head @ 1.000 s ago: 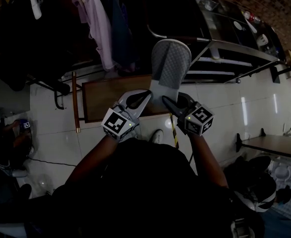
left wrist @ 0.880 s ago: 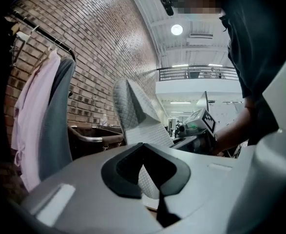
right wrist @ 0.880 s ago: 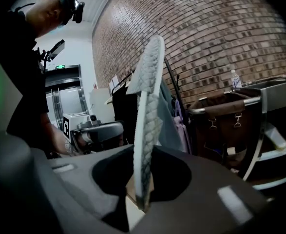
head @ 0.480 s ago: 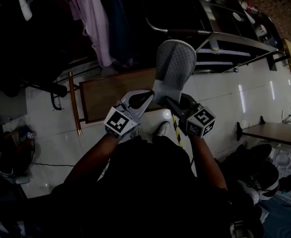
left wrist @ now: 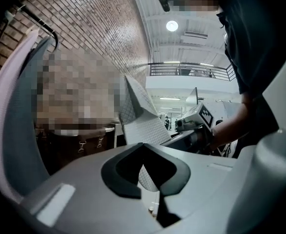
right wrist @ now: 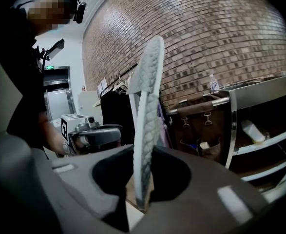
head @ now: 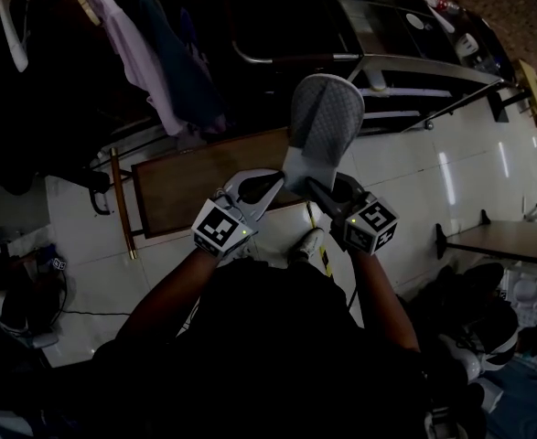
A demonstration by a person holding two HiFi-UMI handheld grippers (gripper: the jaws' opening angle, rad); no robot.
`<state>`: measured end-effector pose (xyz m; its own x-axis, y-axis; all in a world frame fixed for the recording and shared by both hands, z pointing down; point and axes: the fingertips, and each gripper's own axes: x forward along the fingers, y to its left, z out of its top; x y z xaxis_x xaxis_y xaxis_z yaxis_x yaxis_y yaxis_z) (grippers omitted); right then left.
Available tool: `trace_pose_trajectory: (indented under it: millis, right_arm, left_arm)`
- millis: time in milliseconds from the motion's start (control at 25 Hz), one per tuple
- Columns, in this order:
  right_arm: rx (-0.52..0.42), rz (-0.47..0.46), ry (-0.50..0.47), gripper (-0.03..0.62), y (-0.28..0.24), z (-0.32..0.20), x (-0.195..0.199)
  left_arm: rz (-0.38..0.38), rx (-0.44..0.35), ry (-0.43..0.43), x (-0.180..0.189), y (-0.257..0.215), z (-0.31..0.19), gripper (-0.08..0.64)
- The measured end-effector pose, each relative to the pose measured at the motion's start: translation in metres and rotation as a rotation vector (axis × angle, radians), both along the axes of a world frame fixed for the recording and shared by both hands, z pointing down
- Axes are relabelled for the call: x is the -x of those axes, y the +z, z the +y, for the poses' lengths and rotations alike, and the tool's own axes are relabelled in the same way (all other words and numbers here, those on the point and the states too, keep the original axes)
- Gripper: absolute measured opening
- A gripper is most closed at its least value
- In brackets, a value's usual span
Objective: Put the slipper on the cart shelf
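Observation:
A grey quilted slipper [head: 321, 122] stands upright in the air, sole edge toward me in the right gripper view [right wrist: 147, 111]. My right gripper [head: 306, 183] [right wrist: 143, 174] is shut on its heel end, a pad pressing each side. My left gripper [head: 280, 176] [left wrist: 143, 145] sits just left of the slipper with its fingertips together and nothing seen between them. The slipper [left wrist: 140, 113] shows just beyond its tips. The metal cart [head: 414, 85] with its shelves [right wrist: 259, 135] stands ahead to the right.
Clothes hang on a rack [head: 131, 53] at the upper left. A brown wooden board [head: 195, 181] lies on the tiled floor below the grippers. A brown bag [right wrist: 196, 126] hangs at the cart's end. A dark table [head: 510, 245] is at the right.
The rack and the board have slid left in the head view. The slipper and both grippers keep their hold and spacing, a little higher in the picture.

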<state>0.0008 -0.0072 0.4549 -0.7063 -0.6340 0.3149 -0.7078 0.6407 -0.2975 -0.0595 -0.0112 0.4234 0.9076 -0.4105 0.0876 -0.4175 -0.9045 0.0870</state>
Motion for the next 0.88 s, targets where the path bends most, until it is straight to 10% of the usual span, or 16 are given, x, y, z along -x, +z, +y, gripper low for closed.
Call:
trace_pose_trajectory:
  millis: [880]
  right_arm:
    - [0.058,-0.040,-0.152,0.067,0.020,-0.009,-0.218]
  left_arm:
    - [-0.102,-0.018,-0.045,-0.242,0.005,0.011,0.002]
